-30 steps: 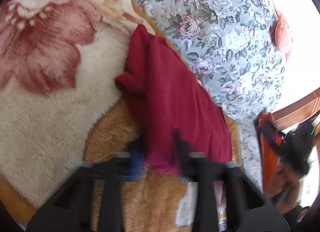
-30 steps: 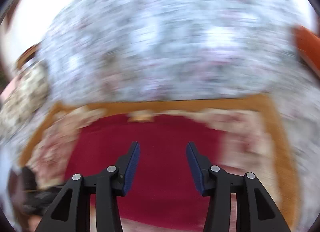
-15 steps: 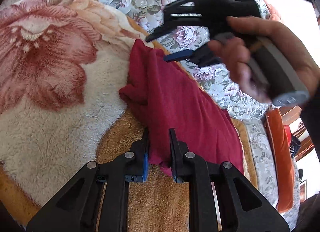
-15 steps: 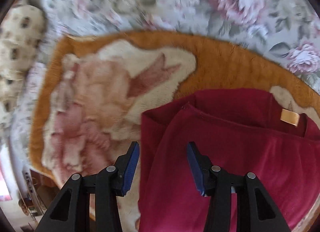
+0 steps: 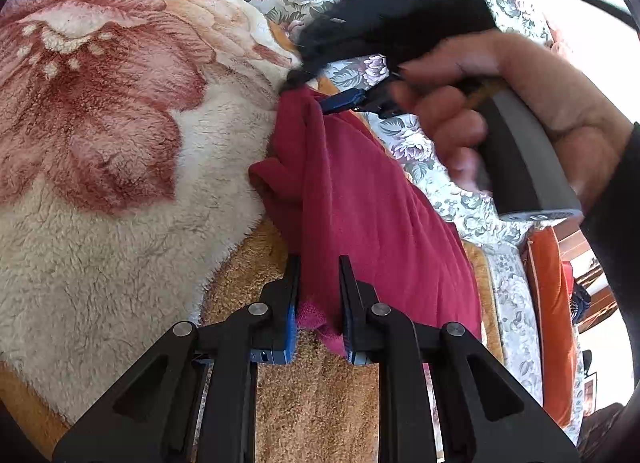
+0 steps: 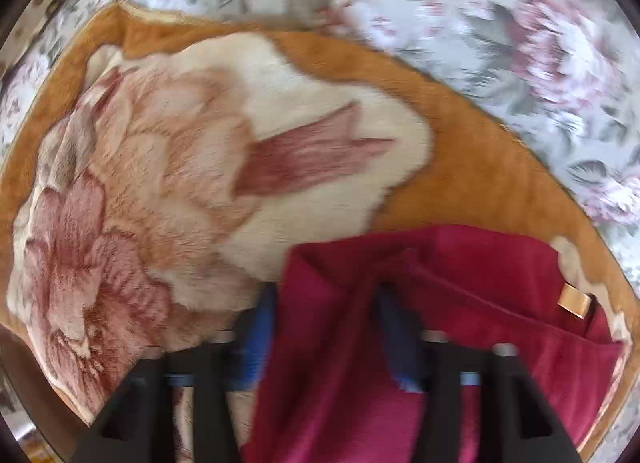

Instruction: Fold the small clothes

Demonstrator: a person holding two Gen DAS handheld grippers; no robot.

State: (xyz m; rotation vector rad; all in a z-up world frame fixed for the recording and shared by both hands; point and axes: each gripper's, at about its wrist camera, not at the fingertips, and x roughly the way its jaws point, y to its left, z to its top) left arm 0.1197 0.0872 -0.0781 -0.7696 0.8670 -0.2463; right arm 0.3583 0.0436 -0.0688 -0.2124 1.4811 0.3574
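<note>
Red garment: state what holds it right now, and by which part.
The left gripper is shut on the red garment's near edge. The right gripper straddles its far corner, with cloth between the fingers, but blur hides whether it has closed.

My home bedroom, floral bedsheet (image 5: 404, 139) across the mattress, plush flower-print blanket (image 5: 120, 167) on top, orange cushion (image 5: 552, 303) alongside

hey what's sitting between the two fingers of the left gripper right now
A bunched edge of the dark red garment lies between the left gripper's fingers, which sit close on either side of it. The left wrist view shows this.
</note>
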